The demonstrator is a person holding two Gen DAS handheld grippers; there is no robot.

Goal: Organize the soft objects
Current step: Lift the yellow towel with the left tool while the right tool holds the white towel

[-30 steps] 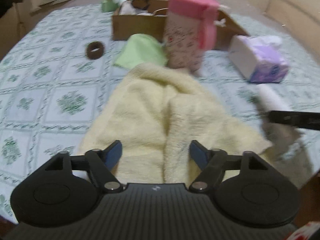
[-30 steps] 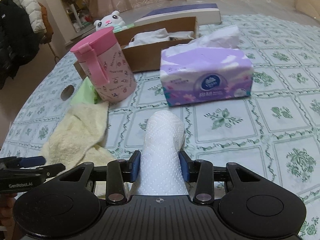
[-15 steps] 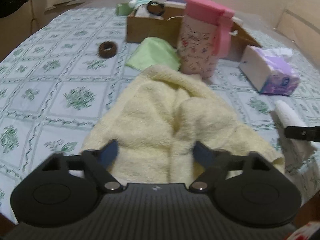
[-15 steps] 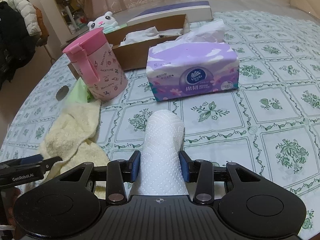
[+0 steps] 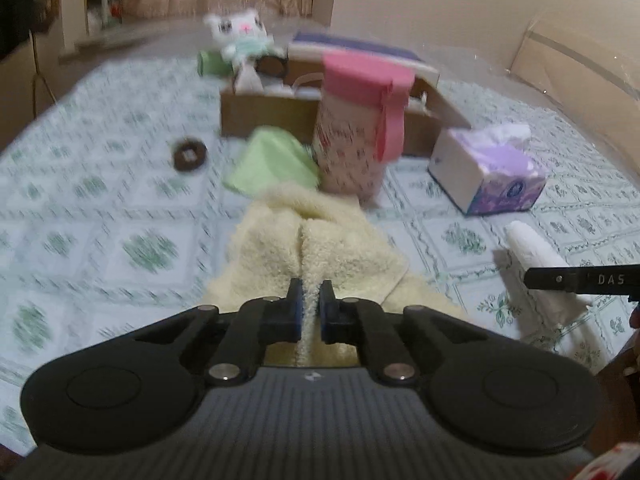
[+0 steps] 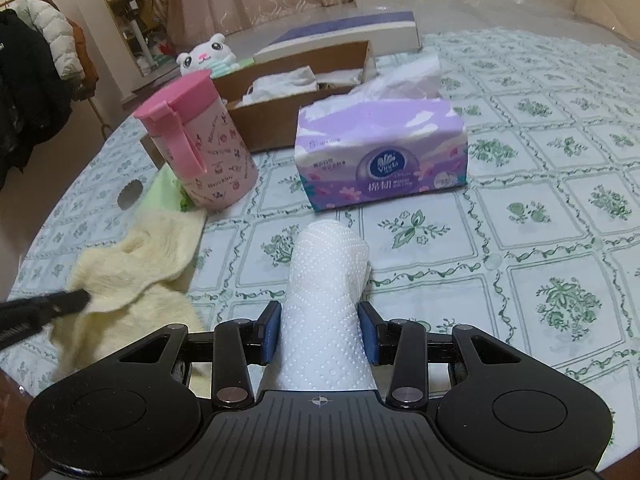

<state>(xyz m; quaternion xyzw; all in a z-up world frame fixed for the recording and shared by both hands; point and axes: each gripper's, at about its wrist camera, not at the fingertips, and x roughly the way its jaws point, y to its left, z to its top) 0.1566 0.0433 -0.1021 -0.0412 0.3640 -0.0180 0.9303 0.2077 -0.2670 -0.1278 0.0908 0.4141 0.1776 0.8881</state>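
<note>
A pale yellow towel (image 5: 312, 248) lies crumpled on the patterned tablecloth near the table's front edge; it also shows in the right wrist view (image 6: 128, 276). My left gripper (image 5: 310, 312) is shut on a raised fold of the towel. My right gripper (image 6: 320, 332) is shut on a white paper towel roll (image 6: 326, 280), held low over the cloth; the roll also shows in the left wrist view (image 5: 536, 260). A green cloth (image 5: 272, 164) lies beyond the yellow towel.
A pink lidded cup (image 6: 200, 148) stands by the green cloth. A purple tissue pack (image 6: 380, 156) lies ahead of the roll. A cardboard box (image 6: 296, 108) with white cloths stands behind, with a white plush toy (image 5: 240, 32). A brown ring (image 5: 189, 155) lies left.
My left gripper was open over the yellow towel and has shut on a fold of it. My right gripper keeps its hold on the roll and has moved slightly forward.
</note>
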